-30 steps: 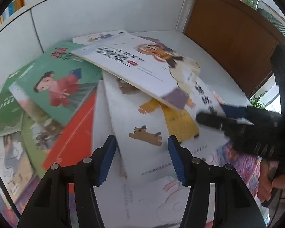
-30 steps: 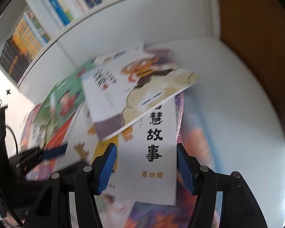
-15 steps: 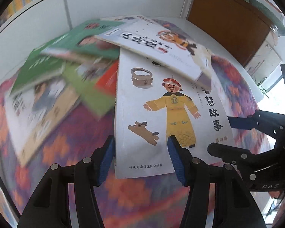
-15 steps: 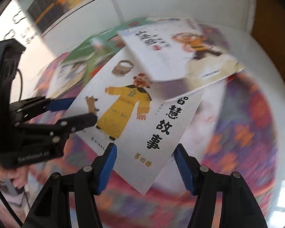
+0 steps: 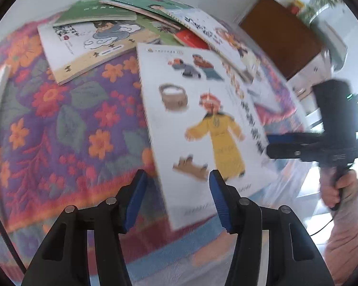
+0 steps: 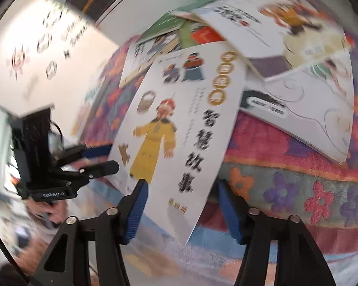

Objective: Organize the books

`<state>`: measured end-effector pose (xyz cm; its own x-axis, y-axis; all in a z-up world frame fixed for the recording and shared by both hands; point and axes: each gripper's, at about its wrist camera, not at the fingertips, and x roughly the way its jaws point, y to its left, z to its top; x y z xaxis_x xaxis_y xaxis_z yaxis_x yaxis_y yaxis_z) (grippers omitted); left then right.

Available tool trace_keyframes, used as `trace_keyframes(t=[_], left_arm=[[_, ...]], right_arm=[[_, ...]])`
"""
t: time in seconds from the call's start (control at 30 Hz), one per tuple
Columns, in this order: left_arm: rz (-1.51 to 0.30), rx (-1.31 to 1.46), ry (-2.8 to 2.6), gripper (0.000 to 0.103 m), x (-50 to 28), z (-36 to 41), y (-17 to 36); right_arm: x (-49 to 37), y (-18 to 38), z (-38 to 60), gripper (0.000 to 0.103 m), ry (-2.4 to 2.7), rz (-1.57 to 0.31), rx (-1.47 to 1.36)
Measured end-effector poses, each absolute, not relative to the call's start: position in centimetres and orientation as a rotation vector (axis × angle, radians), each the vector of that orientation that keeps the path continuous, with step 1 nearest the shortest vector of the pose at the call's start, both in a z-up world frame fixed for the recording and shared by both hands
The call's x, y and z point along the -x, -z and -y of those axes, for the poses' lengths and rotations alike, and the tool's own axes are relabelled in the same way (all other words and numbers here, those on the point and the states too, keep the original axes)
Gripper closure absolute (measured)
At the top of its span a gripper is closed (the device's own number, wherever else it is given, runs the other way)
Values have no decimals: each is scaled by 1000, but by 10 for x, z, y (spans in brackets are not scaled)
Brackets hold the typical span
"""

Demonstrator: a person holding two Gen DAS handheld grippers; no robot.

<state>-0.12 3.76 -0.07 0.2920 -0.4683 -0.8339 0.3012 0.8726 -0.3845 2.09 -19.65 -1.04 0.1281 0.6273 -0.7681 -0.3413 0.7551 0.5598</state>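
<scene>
Looked down on a woven cloth (image 5: 59,124), coarse and ribbed, purple with orange and red flowers and a pale blue band at the hem. Found a loose fan of thin, flat paperbacks at its far side: green covers (image 5: 95,12), a red cover (image 5: 191,39), and a cream-edged book (image 5: 90,45) with a cloud drawing, lying square-cornered and glossy. Caught a brown wooden cabinet (image 5: 279,28) behind them.

Saw the white book (image 5: 202,124), smooth and rectangular with a yellow-robed figure, a basket and a brown dog on it, lying nearest, its far end tucked under another white book (image 6: 286,23) and its near corner jutting past the cloth's edge.

Held the left gripper (image 5: 177,175) with blue-padded jaws apart, that near corner showing in the gap and no pad pressing on it. Kept the right gripper (image 6: 182,183) likewise apart, jaws just having been closing, the book's lower end between them but not clamped. Could not tell whether either pad brushed the cover. Glimpsed a hand (image 5: 341,190) on the right gripper's black handle.
</scene>
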Motion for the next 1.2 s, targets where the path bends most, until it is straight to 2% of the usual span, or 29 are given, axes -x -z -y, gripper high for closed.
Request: trace_keyframes(t=[0.1, 0.27, 0.43, 0.53, 0.73, 0.93, 1.2], left_arm=[[-1185, 265, 570, 52, -21, -40, 7], [-1200, 396, 640, 55, -45, -50, 16], [-1199, 458, 655, 74, -63, -63, 24], [-1175, 447, 651, 79, -62, -65, 26], [-1158, 452, 645, 82, -62, -67, 27], [-1118, 338, 596, 81, -57, -59, 18], [-995, -5, 459, 81, -13, -36, -13]], right_arm=[[-37, 20, 210, 58, -740, -1273, -406], [-57, 34, 218, 67, -771, -1286, -554], [-66, 37, 217, 76, -780, -1278, -568], [-72, 37, 218, 86, -758, -1264, -542], [-73, 35, 211, 87, -726, -1204, -488], [-78, 31, 207, 86, -682, -1247, -463], [-58, 8, 178, 85, -621, -1244, -272]])
